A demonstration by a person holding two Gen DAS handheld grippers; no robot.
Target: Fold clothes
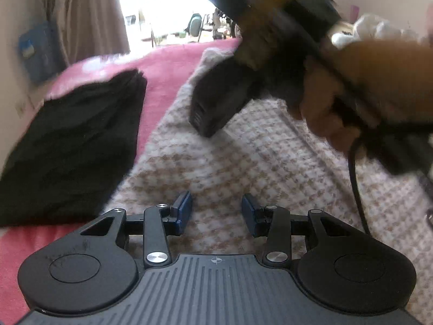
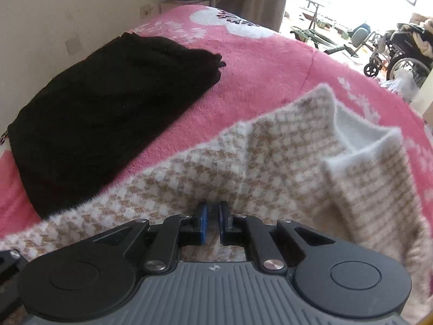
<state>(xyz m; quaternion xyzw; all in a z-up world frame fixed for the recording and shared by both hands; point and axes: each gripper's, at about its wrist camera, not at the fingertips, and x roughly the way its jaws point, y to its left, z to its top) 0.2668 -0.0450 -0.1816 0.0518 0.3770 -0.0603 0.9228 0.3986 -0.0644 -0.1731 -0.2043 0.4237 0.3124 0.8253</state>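
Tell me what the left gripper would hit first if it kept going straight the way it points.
Most likely the checked garment: the open left gripper points low across it, with only that fabric ahead. Further along sits the right gripper's body, held by a hand, but depth is unclear.

On the bed, the sweater lies right of the folded cloth, their edges touching near me. My right gripper sits on the sweater's near part. My left gripper hangs above the sweater, with my right hand ahead to its right.
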